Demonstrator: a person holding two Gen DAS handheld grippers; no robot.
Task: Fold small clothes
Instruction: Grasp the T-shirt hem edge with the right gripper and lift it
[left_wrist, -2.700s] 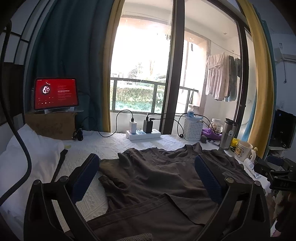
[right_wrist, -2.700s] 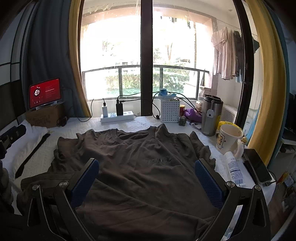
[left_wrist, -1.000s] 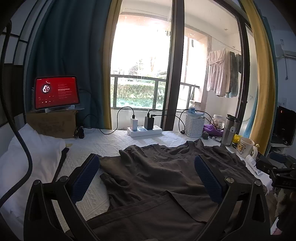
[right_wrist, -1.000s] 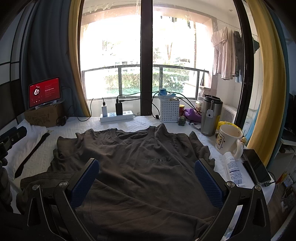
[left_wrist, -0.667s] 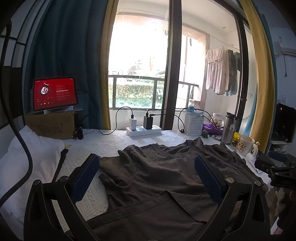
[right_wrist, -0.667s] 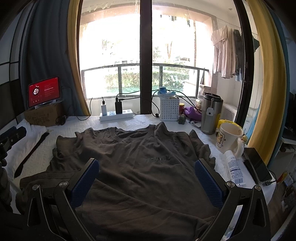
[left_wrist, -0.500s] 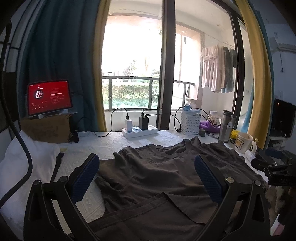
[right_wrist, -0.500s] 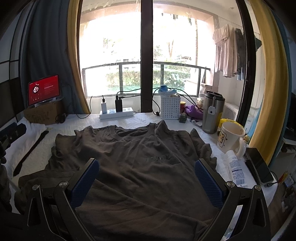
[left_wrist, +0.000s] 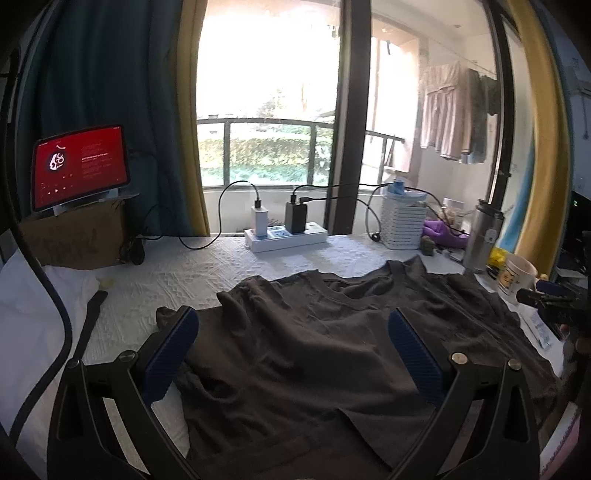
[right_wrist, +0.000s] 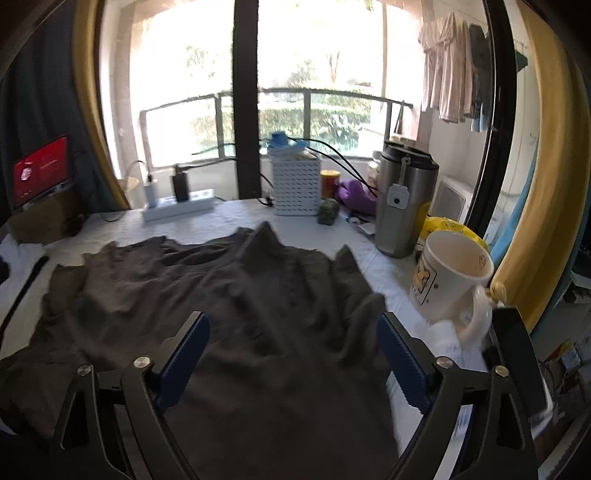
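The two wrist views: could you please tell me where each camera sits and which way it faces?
Left wrist: rides the left tool, facing the window across the dark shirt; its own open fingers and the right tool's tip at the right edge show.
Right wrist: rides the right tool, tilted down over the shirt beside the mug; only its own fingers show.
Shared: shirt, mug, white basket, power strip.

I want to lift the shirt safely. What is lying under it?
The dark shirt lies on a white quilted cover. Whatever else may lie beneath the cloth is hidden.

Brown shirt (left_wrist: 332, 350) on white bedspread (left_wrist: 207, 269)
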